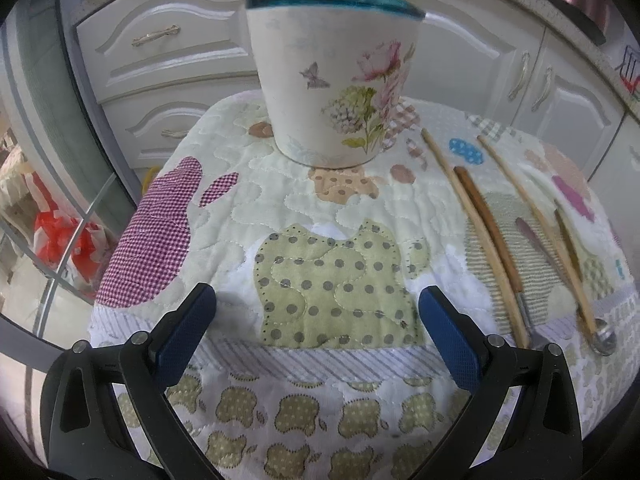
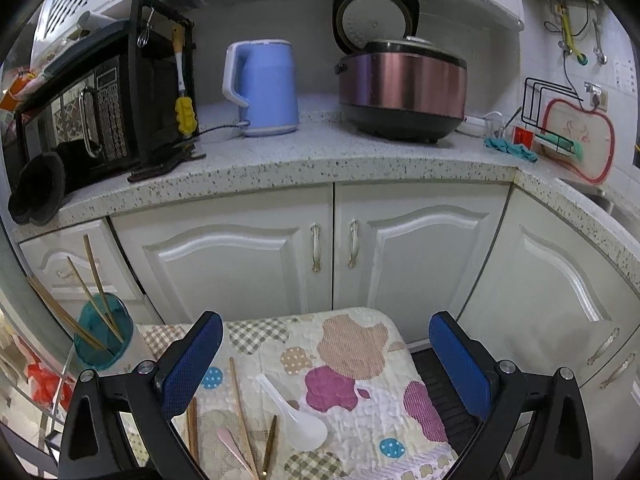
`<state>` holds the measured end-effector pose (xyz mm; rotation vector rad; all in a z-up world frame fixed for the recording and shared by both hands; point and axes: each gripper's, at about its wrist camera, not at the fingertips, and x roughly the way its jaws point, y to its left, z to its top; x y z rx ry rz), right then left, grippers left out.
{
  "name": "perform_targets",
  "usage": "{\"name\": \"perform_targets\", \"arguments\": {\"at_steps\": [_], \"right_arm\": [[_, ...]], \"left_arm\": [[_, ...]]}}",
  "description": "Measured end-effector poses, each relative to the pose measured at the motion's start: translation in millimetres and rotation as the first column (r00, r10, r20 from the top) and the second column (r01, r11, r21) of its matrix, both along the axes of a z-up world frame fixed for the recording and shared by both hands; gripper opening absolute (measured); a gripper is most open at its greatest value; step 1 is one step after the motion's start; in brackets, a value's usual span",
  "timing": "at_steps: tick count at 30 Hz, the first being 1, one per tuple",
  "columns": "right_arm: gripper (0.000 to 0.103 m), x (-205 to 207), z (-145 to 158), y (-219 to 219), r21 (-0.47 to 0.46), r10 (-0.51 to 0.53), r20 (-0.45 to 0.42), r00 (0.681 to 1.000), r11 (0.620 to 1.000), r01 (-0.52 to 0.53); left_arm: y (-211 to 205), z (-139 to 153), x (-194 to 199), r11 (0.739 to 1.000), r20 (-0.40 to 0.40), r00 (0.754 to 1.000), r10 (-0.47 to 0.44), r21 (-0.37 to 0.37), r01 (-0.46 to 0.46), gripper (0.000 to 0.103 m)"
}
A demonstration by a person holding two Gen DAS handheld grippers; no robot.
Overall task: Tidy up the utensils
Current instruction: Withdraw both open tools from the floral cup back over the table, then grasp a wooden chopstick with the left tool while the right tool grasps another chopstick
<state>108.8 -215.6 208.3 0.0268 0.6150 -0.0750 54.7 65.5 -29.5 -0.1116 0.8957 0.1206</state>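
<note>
Utensils (image 1: 492, 236) lie near the quilt's (image 1: 320, 208) right edge — both grippers' fingers (image 1: 182, 334) (image 2: 192, 364) wide apart, empty.

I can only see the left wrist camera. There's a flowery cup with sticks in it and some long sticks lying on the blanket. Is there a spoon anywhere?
Observer: Yes, the right wrist view shows a white spoon lying on the quilt, right of the chopsticks.
Child: Is the right claw holding anything?
Observer: No, the right claw is open and empty, above the quilt.
Child: What's up on the counter?
Observer: A blue kettle stands between a microwave and a rice cooker with its lid up.
</note>
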Motion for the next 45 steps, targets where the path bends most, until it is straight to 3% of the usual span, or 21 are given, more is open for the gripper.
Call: {"name": "perform_targets", "arguments": {"at_steps": [3,7,11,16,20,22,25,29,37,40,45], "right_arm": [[0.102,-7.6,-17.1,-8.3,0.048,0.064,0.018,0.998,0.997,-0.065],[0.1,-22.9,-64.5,-22.5,0.085,0.177,0.017,0.984,0.98,-0.178],[0.1,-38.8,-115.1,-38.4,0.087,0.177,-0.006,0.984,0.981,-0.176],[0.099,-54.0,-165.8,-63.1,0.178,0.145,-0.087,0.986,0.976,-0.128],[0.099,-63.5,-201.5,-63.3,0.177,0.158,-0.174,0.972,0.976,-0.126],[0.092,-59.9,-213.8,-67.9,0.268,0.183,-0.231,0.956,0.956,-0.118],[0.092,-59.4,-213.8,-72.3,0.295,0.176,-0.225,0.958,0.95,-0.105],[0.092,-60.7,-213.2,-73.1,0.294,0.171,-0.224,0.96,0.951,-0.1],[0.092,-57.3,-216.9,-74.4,0.29,0.161,-0.248,0.955,0.953,-0.085],[0.092,-56.9,-217.1,-74.8,0.291,0.161,-0.248,0.955,0.953,-0.086],[0.092,-55.3,-222.7,-75.5,0.296,0.164,-0.276,0.947,0.952,-0.078]], "left_arm": [[-1.4,10.9,-7.4,1.0,0.053,0.999,0.003,0.015,-0.003,0.102],[-9.7,20.4,-15.1,0.999,0.097,0.994,-0.052,-0.005,0.053,0.102],[-31.6,22.6,-16.6,0.985,0.096,0.982,-0.163,-0.04,0.168,0.102],[-60.6,19.8,-18.8,0.966,0.072,0.964,-0.255,-0.031,0.257,0.102],[-72.3,12.7,-15.5,0.965,0.039,0.965,-0.261,0.021,0.26,0.099],[-68.4,10.8,-5.5,0.976,0.033,0.976,-0.216,0.034,0.214,0.099],[-55.3,9.6,14.2,0.99,0.017,0.99,-0.143,0.015,0.143,0.099],[-59.7,3.2,33.2,0.987,-0.021,0.987,-0.16,0.004,0.16,0.099],[-67.7,-3.2,16.3,0.981,-0.04,0.98,-0.194,0.003,0.194,0.099],[-69.5,-2.9,6.0,0.978,-0.045,0.978,-0.202,0.049,0.204,0.099],[-54.0,-2.5,-11.7,0.982,-0.031,0.984,-0.176,0.061,0.177,0.099]]}}
